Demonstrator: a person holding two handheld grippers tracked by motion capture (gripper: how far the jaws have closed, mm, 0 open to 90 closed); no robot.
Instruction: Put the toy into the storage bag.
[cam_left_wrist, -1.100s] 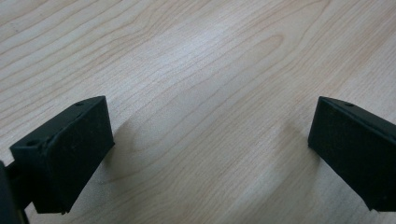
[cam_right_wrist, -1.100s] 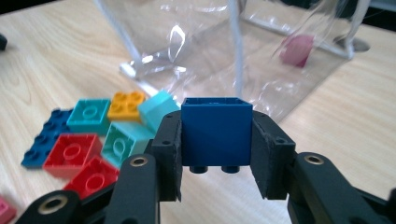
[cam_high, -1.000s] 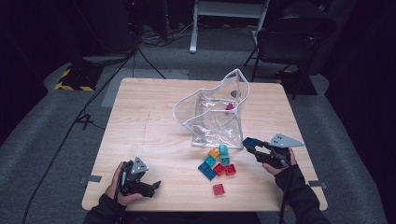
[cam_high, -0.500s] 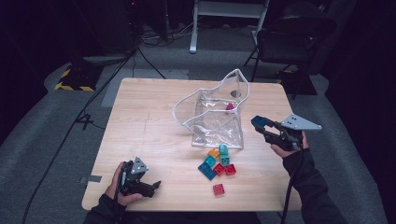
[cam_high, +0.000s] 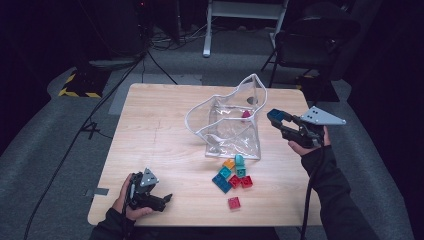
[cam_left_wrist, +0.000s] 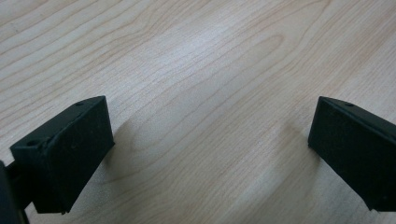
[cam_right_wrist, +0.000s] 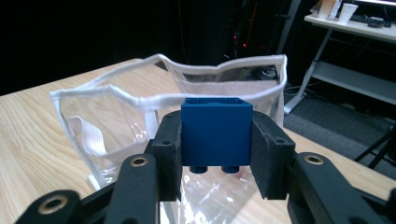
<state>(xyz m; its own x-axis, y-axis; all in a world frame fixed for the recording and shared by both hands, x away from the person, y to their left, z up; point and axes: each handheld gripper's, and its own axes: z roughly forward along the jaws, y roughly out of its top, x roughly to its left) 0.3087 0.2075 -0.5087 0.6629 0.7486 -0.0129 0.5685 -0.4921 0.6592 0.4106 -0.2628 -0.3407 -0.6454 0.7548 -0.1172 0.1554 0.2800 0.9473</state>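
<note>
I hold a dark blue block (cam_right_wrist: 217, 131) clamped studs-down between my pads, level, just beside the clear bag's (cam_right_wrist: 140, 100) white-trimmed open rim.

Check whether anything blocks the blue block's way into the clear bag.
Nothing visible does. The right gripper holds the blue block just short of the clear bag, and the bag's white-edged rim gapes open right ahead. A pink block already lies inside.

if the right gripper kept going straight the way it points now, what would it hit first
Probably the clear bag: the right gripper, shut on a blue block, points at its white-edged rim. Depth is hard to judge.
</note>
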